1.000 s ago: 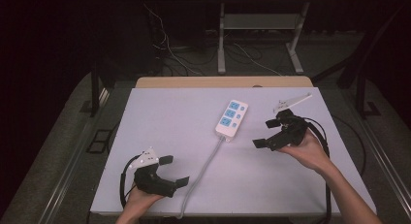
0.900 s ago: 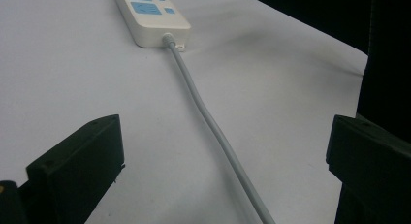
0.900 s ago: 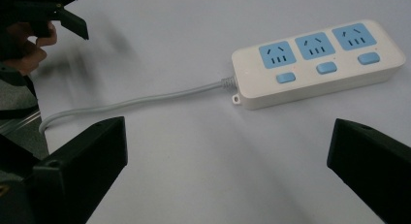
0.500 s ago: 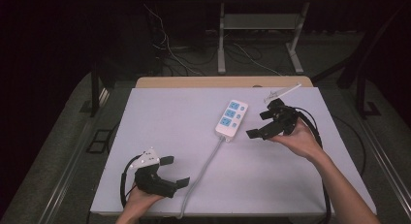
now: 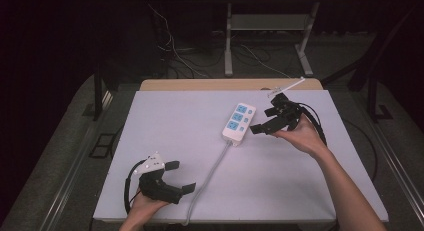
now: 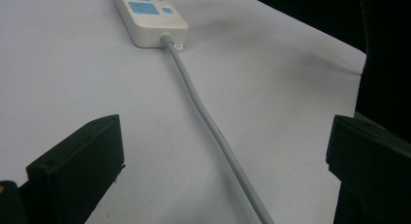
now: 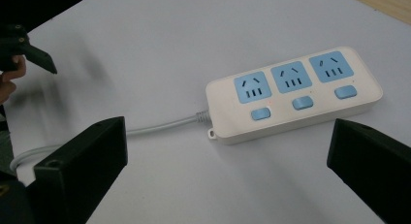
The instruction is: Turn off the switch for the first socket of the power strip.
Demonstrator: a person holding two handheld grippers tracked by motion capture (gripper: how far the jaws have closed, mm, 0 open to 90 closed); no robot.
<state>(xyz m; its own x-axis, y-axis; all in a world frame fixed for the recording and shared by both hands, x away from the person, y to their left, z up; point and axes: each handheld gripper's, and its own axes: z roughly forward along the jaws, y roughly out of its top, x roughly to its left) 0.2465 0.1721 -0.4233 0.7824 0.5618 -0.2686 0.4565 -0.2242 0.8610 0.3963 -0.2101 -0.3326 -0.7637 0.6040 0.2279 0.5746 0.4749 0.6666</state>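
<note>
Lying near the middle of the white worktop (image 5: 165, 116), a little toward its far right, the white power strip (image 5: 239, 122) has 3 blue sockets and 3 blue switches on its top face. Its grey cord (image 5: 210, 176) leaves the near end and runs back toward the person's edge of the worktop.

The right gripper (image 5: 268, 120) hangs just beside the strip's right side, held in the person's right hand (image 5: 302, 138). Its jaws are spread wide and grip nothing; in the right gripper view the strip (image 7: 293, 95) lies between and beyond them, not touched.

The left gripper (image 5: 181, 177) sits at the near left of the worktop, well apart from the strip, with its jaws also spread and nothing between them. In the left gripper view the cord (image 6: 213, 127) runs up between the jaws to the strip (image 6: 148, 10) at the top.
</note>
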